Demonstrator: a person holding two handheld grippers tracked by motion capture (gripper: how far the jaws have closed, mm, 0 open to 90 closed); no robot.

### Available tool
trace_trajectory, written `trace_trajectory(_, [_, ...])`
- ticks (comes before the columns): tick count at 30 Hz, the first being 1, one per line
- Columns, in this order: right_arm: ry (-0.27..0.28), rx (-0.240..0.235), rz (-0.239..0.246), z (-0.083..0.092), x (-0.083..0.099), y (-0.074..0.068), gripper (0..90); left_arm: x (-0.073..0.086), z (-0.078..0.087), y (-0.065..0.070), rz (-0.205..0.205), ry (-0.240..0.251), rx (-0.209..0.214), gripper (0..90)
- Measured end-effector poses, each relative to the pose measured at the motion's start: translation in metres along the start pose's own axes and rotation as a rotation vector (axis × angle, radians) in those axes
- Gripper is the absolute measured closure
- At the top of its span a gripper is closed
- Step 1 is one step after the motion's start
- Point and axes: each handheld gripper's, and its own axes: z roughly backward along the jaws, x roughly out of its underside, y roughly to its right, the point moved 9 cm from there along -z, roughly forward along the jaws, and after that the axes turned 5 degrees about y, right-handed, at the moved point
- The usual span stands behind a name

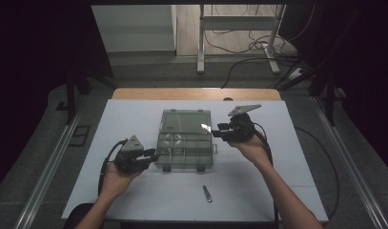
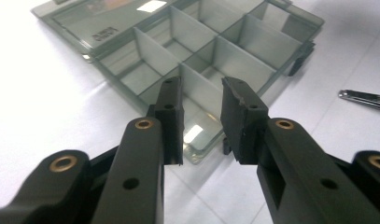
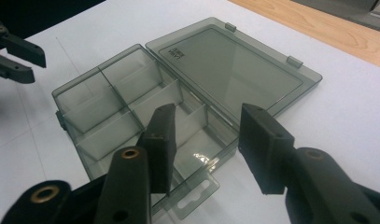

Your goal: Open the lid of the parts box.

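At the left of the white table (image 1: 134, 191), the left gripper (image 1: 152, 155) is held just beside the near left corner of the smoke-grey clear plastic compartment box (image 1: 184, 151); its jaws are parted with nothing between them, as is seen in the left gripper view (image 2: 201, 119). The box lies at the middle of the table, opened flat — its hinged lid (image 1: 187, 121) is laid back on the far side, the divided tray toward the person. Every compartment that can be seen into is bare. To the right, the right gripper (image 1: 221, 130) is held beside the box's right edge near the hinge line, jaws likewise spread and gripping nothing (image 3: 208, 149). Nearer the person, a small silvery metal clipper-like tool (image 1: 207, 193) is left lying well apart from the box.

The box is judged light, stiff and rather slippery — thin walls that could crack under a hard squeeze. It would best be taken by an outer wall or by the lid's free edge with its two latches, not by the slender dividers.
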Motion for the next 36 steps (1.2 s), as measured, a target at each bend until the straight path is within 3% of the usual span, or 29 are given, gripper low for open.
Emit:
trace_trajectory(8, [-0.001, 0.006, 0.0, 0.007, 0.005, -0.004, 44.5, 0.002, 0.011, -0.008, 0.026, 0.012, -0.038, 67.9])
trace_trajectory(13, [-0.014, 0.019, 0.022, 0.013, 0.011, -0.007, 38.5, 0.005, 0.016, -0.011, 0.017, 0.0, -0.068, 63.1])
trace_trajectory(29, [-0.018, 0.039, 0.019, 0.038, 0.031, -0.011, 16.8, 0.011, 0.03, -0.016, 0.068, 0.046, -0.078, 30.7])
trace_trajectory(36, [-0.032, 0.053, 0.035, 0.044, 0.038, -0.014, 8.2, 0.015, 0.041, -0.021, 0.095, 0.082, -0.108, 18.5])
